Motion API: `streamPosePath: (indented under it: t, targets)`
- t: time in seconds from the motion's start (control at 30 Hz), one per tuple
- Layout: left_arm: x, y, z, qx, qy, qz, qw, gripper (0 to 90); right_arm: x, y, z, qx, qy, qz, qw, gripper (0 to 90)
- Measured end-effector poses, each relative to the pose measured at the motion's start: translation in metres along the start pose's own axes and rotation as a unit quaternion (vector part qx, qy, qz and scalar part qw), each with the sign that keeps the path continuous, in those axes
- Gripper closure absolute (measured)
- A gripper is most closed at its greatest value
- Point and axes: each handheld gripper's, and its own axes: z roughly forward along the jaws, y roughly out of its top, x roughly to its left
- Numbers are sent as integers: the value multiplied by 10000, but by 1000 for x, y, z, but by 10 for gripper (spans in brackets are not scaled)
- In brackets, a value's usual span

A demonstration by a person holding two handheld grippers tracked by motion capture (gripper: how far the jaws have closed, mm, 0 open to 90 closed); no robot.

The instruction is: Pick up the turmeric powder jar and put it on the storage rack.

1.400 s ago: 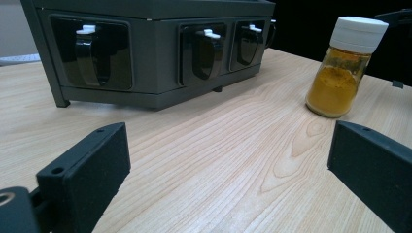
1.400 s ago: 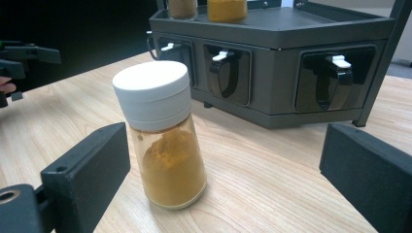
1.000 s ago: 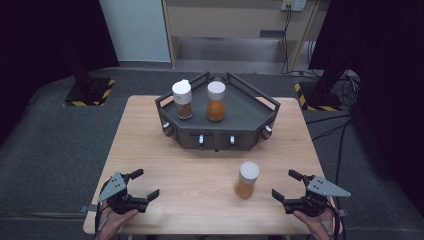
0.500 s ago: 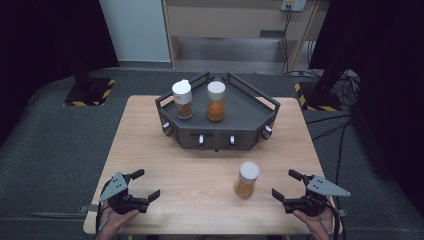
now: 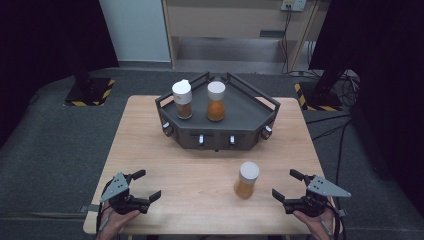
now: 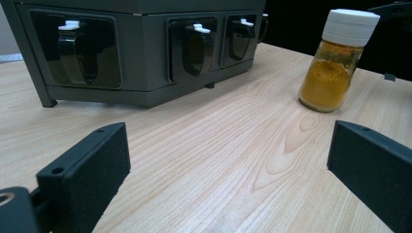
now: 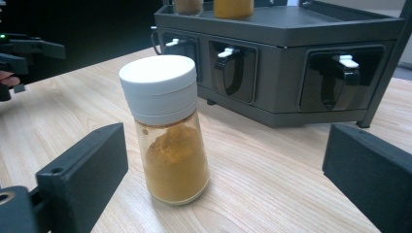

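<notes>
My right tongs (image 5: pixel 287 189) just opened wider beside the jar (image 5: pixel 247 180); left tongs (image 5: pixel 142 185) released. Close up, I see the rack's (image 7: pixel 291 73) hooks.

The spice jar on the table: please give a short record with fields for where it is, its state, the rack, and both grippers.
jar: spice jar, upright on the table, white cap on, orange powder inside
rack: dark rack behind it, two more jars on top
left gripper: open, holds nothing
right gripper: jaws have just been opening, nothing between them, jar apart from it

Two rack jars (image 7: pixel 214 7) cut off at top, labels unreadable
</notes>
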Motion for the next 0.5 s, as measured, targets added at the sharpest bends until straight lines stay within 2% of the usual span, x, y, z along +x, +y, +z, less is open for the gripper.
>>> streamPosePath:
  t: [0.5]
  targets:
    - [0,0,0,-1,9,-16,10000,6,2,3,-5,-68,-28,78,9999,3]
